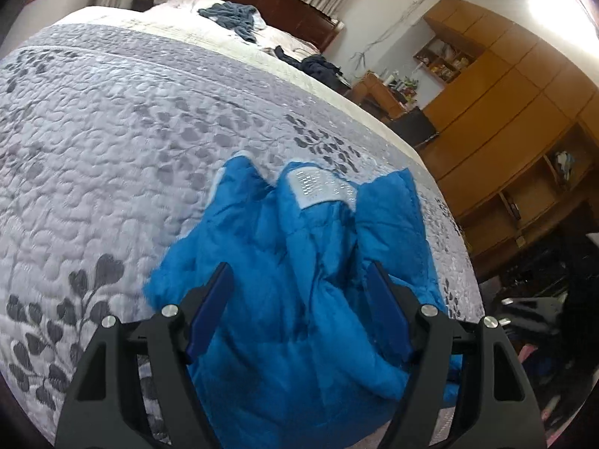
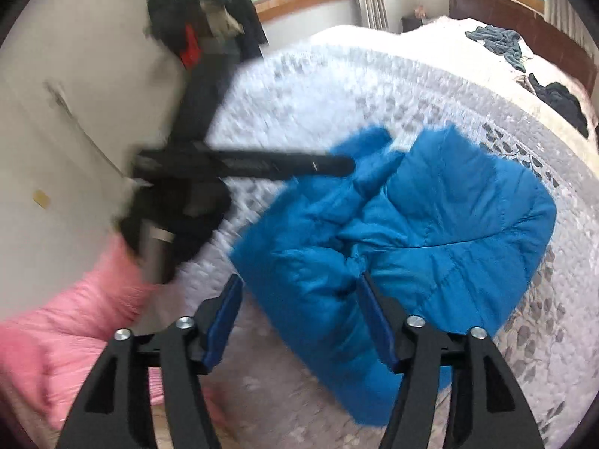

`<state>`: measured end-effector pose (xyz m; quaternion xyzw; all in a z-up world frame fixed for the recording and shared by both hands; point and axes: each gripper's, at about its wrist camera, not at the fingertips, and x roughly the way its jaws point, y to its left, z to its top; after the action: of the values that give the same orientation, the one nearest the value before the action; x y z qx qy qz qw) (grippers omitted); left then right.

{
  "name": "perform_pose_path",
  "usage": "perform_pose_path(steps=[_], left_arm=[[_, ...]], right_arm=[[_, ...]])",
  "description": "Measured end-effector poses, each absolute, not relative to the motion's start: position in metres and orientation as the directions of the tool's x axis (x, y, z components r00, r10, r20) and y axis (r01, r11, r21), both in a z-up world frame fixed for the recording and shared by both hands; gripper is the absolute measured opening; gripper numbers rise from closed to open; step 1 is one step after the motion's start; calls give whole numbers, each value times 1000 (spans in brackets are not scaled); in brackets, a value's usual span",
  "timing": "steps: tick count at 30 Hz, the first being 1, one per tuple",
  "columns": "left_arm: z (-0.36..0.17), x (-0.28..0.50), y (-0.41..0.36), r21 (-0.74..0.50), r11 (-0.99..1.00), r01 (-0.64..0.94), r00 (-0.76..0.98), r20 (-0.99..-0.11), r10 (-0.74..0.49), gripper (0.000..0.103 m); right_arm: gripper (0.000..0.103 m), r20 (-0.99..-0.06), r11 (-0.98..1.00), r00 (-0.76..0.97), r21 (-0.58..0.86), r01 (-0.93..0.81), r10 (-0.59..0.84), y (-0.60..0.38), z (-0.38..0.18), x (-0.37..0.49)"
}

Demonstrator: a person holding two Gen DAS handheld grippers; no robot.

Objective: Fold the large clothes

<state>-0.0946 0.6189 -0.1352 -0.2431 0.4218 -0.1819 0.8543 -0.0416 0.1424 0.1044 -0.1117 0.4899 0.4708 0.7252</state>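
Both our grippers, left (image 1: 299, 280) and right (image 2: 297, 292), hover with jaws spread, empty, above the crumpled blue jacket (image 1: 318, 262) lying on the bed (image 1: 112, 131).

A big bed (image 1: 131, 119) has a grey leaf quilt (image 1: 112, 187). Far up the bed lie blue-grey clothes (image 1: 234, 17) and dark clothes (image 1: 318, 67). Brown cupboards (image 1: 505, 104) stand by the wall. A pink sleeve (image 2: 63, 340) shows low down.
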Motion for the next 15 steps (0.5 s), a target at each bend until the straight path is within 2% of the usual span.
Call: perform_pose_path(steps=[2, 4, 7, 10, 15], left_arm=[[-136, -89, 616, -584, 803, 116, 566, -626, -537, 73], [-139, -82, 614, -610, 783, 124, 547, -616, -567, 73], [-145, -72, 611, -635, 762, 127, 532, -605, -593, 73], [-147, -67, 605, -662, 734, 149, 516, -581, -629, 73], [-152, -56, 591, -674, 718, 175, 495, -570, -656, 74]], right_arm=[[69, -787, 565, 151, 280, -776, 598, 118, 120, -36], [72, -784, 660, 269, 225, -717, 559, 88, 125, -21], [72, -813, 777, 320, 235, -584, 486, 47, 101, 14], [71, -849, 847, 293, 283, -450, 439, 10, 59, 43], [70, -835, 827, 202, 415, -380, 512, -11, 14, 69]])
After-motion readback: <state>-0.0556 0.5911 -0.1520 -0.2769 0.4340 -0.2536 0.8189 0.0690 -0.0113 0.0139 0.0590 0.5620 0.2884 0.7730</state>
